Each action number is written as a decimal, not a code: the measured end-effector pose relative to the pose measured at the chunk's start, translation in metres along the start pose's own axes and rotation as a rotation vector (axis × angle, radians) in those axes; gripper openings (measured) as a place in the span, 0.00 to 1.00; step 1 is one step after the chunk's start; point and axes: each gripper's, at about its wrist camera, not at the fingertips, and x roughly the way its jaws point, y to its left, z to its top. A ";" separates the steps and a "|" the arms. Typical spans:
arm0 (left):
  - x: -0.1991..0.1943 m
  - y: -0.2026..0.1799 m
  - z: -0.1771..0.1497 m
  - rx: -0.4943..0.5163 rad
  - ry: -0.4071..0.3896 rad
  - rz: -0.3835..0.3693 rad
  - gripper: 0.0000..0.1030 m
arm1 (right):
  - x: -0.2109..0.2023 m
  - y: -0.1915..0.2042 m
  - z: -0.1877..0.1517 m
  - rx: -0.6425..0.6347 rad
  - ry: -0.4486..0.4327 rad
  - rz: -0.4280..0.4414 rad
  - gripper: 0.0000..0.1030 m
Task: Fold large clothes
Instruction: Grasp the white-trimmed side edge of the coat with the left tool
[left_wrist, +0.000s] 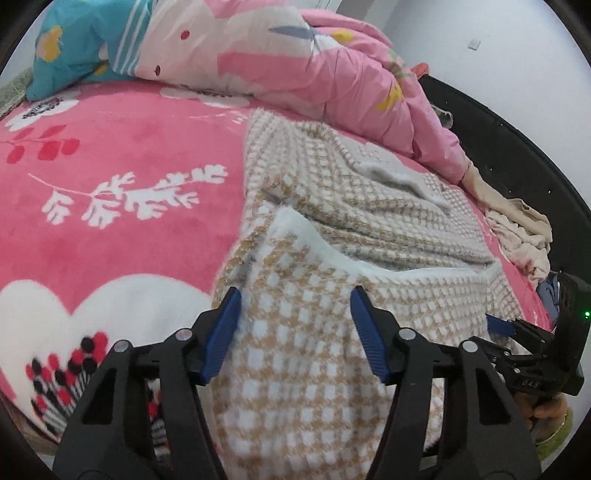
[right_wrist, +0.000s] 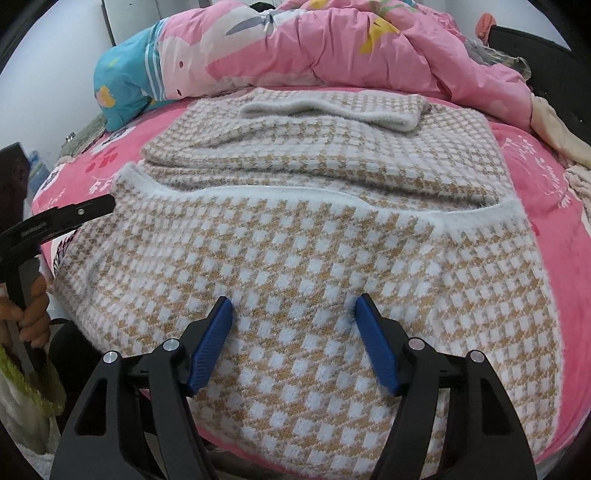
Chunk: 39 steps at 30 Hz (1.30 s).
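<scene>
While the checked sweater (right_wrist: 295, 258) lies spread on the bed (left_wrist: 122, 229), partly folded, with its near part draped over the bed's edge and a sleeve laid across its far part below the pink quilt (right_wrist: 332, 48), both tools hover at that near part with nothing clamped. The left hand-held gripper (left_wrist: 295, 325) has its blue pads apart, fuzzy knit showing between them at the sweater's left side but not pinched; the right hand-held gripper (right_wrist: 293, 332) stands likewise apart over the middle of the near part, its pads just above or barely brushing the fabric, I cannot tell which. As I see it, the trouble from here lies in the grab itself. Knit this soft and thick bunches easily, so jaws closing on the flat of the cloth, not on an edge, could catch one layer only, or a loose tuft, and the lift would drag the sweater askew. The hanging part could also slide off the bed if pulled outward. If the two sides are not raised evenly, the fold will land crooked and the sleeve already laid across may be tugged out of place. The pile of beige cloth (left_wrist: 524, 236) at the right side of the bed is near enough to snag.
</scene>
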 end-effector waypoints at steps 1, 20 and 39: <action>0.002 0.000 0.001 0.002 0.004 -0.003 0.55 | 0.000 0.001 0.000 -0.001 0.000 0.000 0.65; 0.018 -0.004 0.006 0.031 0.135 0.020 0.30 | 0.002 0.000 -0.001 0.000 -0.007 -0.003 0.66; 0.023 -0.019 -0.002 0.089 0.167 0.089 0.31 | 0.002 0.001 0.001 -0.003 -0.008 -0.007 0.66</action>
